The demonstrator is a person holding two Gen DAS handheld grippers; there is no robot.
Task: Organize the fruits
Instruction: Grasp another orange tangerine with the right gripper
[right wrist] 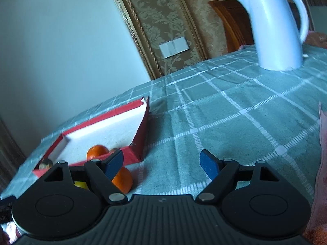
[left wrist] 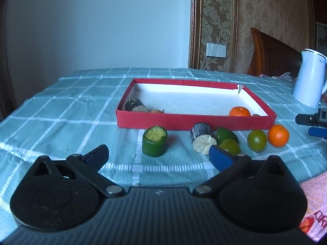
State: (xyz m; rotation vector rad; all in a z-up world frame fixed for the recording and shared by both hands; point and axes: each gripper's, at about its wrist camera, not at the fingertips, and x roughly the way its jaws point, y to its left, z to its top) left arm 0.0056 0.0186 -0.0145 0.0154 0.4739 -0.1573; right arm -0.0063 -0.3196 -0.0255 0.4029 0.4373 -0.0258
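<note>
Left wrist view: my left gripper (left wrist: pixel 158 155) hangs spread wide and empty before the fruit pieces (left wrist: pixel 224 140) lying just in front of the red tray (left wrist: pixel 196 121). My right gripper (right wrist: pixel 161 163) gapes empty too, an orange (right wrist: pixel 123 179) beside its left finger.

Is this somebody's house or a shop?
Most likely a house, maybe a dining room. A checked tablecloth covers the table, a white electric kettle stands on it, and patterned wallpaper and a wooden chair back show behind.
</note>
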